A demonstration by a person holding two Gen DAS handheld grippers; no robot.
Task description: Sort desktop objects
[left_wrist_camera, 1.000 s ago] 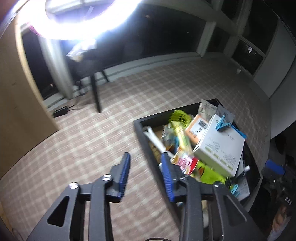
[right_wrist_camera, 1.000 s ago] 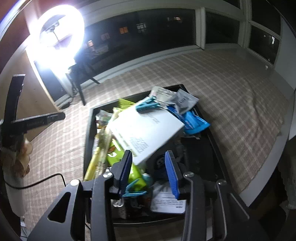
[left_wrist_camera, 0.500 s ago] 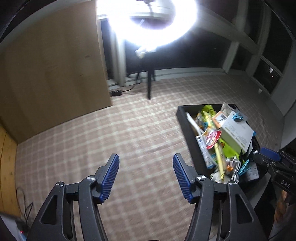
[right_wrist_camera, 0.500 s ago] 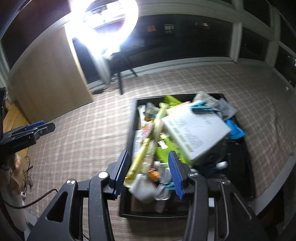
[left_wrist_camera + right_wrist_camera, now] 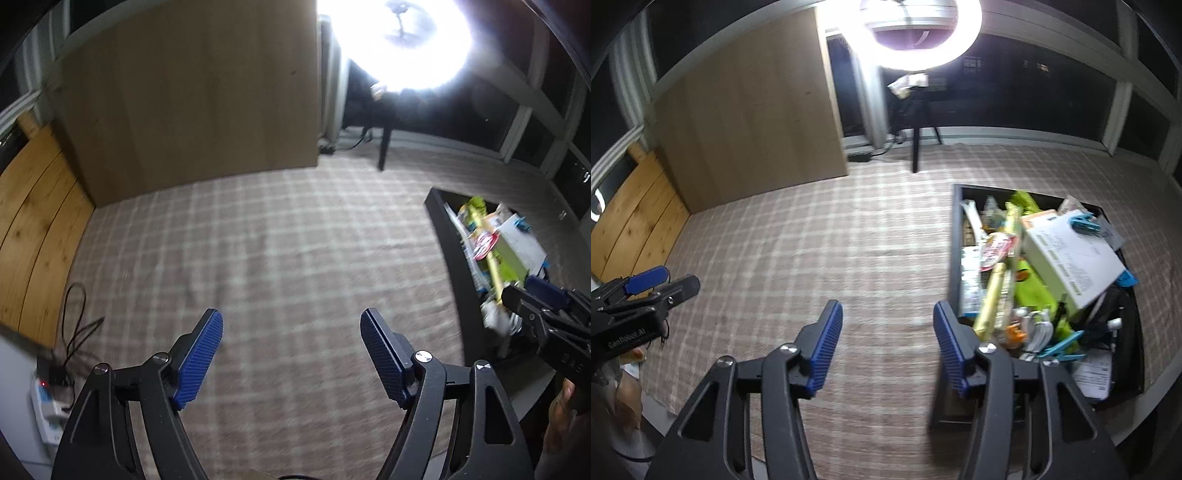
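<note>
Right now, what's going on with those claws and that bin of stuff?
Both claws opening, nothing between them. Left claw, right claw over bare cloth. Bin full, untouched. Nothing in the way.

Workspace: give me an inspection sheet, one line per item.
Surface: checked cloth, bare left of the tray.
Job's things: black tray heaped with a white box, green packets, blue clips.
Clutter: nothing seen on the cloth.
Grippers: left gripper and right gripper opening, nothing between the jaws.
Cables: black cord to a power strip off the cloth's left edge.
Surroundings: ring light, wood panel, dark windows.
</note>
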